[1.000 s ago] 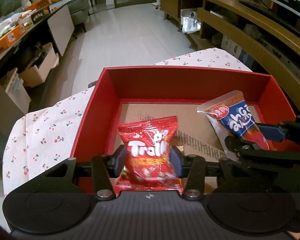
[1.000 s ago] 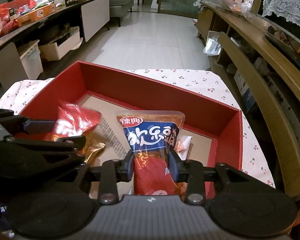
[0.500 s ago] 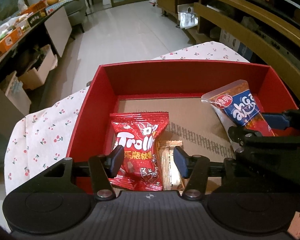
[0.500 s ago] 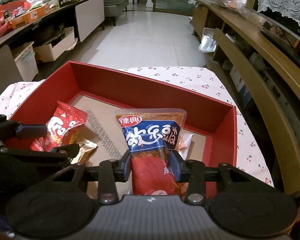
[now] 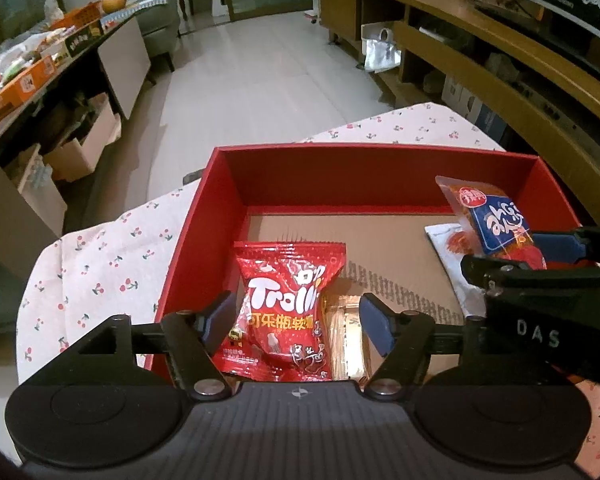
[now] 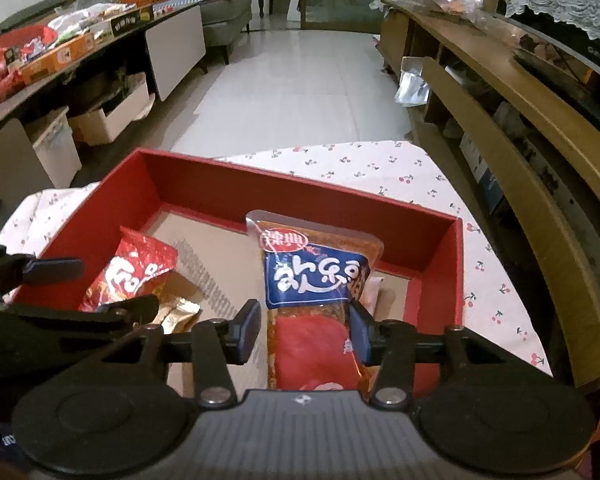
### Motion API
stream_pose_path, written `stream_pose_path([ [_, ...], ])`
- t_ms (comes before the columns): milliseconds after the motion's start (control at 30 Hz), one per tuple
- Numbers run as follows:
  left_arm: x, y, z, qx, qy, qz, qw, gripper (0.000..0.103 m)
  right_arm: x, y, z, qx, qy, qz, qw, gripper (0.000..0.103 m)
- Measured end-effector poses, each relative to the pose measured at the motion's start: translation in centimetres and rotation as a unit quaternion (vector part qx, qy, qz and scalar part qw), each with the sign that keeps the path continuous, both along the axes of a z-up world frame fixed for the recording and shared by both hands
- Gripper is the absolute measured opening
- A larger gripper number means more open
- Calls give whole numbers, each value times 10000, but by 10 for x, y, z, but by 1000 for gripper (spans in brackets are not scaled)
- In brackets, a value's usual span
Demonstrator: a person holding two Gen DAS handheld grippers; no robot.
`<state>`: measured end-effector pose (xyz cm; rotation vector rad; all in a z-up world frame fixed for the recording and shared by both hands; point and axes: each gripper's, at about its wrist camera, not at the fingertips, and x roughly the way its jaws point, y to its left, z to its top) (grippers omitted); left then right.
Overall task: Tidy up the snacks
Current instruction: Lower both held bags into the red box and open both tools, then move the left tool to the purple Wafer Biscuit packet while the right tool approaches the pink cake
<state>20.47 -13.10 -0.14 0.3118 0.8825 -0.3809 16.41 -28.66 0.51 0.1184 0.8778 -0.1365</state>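
Two crinkly foil snack packets (image 5: 290,312) (image 6: 316,304), cardboard-floored red box (image 5: 364,168), both jaws opening, pads clear.

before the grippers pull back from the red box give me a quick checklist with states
1. Trolli bag free of the left gripper: ok, the jaws are opening and the pads stand clear of the bag between them.
2. Trolli bag down inside the red box: ok, partly over a gold packet.
3. Blue and red snack pack free of the right gripper: cannot tell, the jaws are opening, with a gap at one pad and the other right at the pack's edge.
4. Snack pack settled on the box floor: cannot tell, its lower end is hidden.
5. Grippers clear of each other: ok, a gap shows.
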Motion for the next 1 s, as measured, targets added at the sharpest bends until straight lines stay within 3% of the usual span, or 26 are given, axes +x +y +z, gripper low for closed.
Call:
stream_pose_path([
  [367,-1,6,18,-251,-98,58,9996,78,-7,-16,14,515,-221,-89,9984,55],
  [700,-9,18,23,-236,-112,66,9996,79,-20,-9,20,384,-265,-69,9989,55],
  [1000,-33,58,36,-360,-114,279,9989,82,-51,17,32,362,-306,207,9987,55],
])
